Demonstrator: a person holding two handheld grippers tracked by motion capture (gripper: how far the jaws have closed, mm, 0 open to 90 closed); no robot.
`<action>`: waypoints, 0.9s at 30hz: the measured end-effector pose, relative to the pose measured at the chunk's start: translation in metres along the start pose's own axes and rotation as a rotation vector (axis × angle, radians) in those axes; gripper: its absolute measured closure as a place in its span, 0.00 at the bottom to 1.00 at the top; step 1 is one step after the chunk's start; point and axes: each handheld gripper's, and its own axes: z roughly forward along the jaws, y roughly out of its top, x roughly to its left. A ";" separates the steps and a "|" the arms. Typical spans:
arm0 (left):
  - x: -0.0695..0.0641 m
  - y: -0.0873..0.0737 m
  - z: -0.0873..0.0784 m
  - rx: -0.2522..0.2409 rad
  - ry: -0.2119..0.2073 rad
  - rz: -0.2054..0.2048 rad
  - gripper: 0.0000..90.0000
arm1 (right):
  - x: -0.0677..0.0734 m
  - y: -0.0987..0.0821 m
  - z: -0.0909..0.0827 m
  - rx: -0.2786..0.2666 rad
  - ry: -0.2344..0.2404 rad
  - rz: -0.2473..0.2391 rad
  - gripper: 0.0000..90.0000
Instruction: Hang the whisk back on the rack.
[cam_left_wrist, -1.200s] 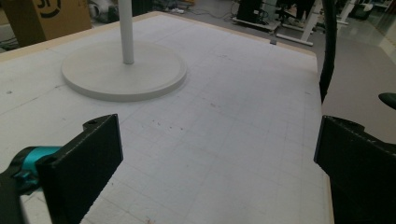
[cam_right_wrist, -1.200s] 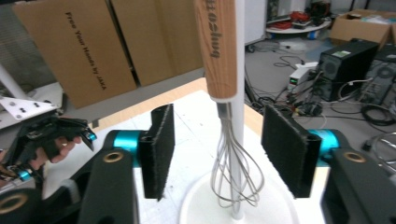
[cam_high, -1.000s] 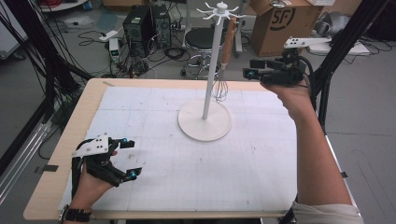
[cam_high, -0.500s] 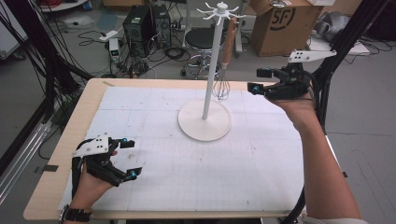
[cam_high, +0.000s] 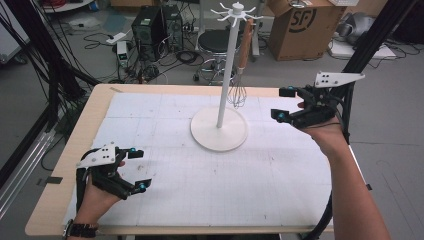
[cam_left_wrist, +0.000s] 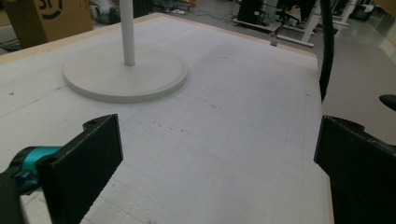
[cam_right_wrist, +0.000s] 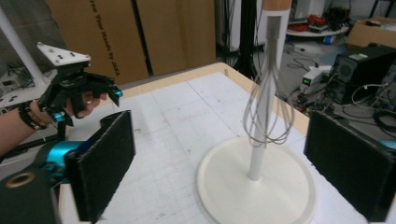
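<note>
At the counter's (cam_high: 165, 210) near left corner, the left hand-held gripper (cam_high: 136, 169) rests low over the white gridded mat (cam_high: 280, 185), jaws wide apart with nothing between them. Its own view looks across the mat toward the stand's round base (cam_left_wrist: 125, 79).

Farther in, at the right edge, the right hand-held gripper (cam_high: 281, 103) is held above the counter, pointing left toward the stand. Its jaws have just been opening and now stand wide apart, holding nothing. In its own view the whisk hangs between the two black jaws but well beyond them, untouched.

The white stand (cam_high: 220, 131) sits at the middle of the far half of the mat, a thin pole rising to a ring of hooks. The whisk (cam_high: 238, 90), wire loops down and wooden handle up, hangs from a hook just right of the pole, near the far edge.

Beyond the counter, on the floor, a cardboard box (cam_high: 299, 27) is printed "SF". In the right gripper view, another box (cam_right_wrist: 93, 28) reads partly "Your Moods by".
</note>
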 end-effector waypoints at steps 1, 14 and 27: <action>0.000 0.000 0.000 0.001 0.000 -0.001 0.02 | 0.001 -0.003 -0.001 0.000 -0.004 -0.006 0.03; 0.000 -0.001 0.000 0.001 0.000 -0.005 0.02 | 0.016 -0.040 -0.009 0.000 -0.039 -0.024 0.00; 0.000 -0.002 0.000 0.003 0.002 -0.005 0.02 | 0.033 -0.083 -0.009 0.039 -0.031 -0.031 0.00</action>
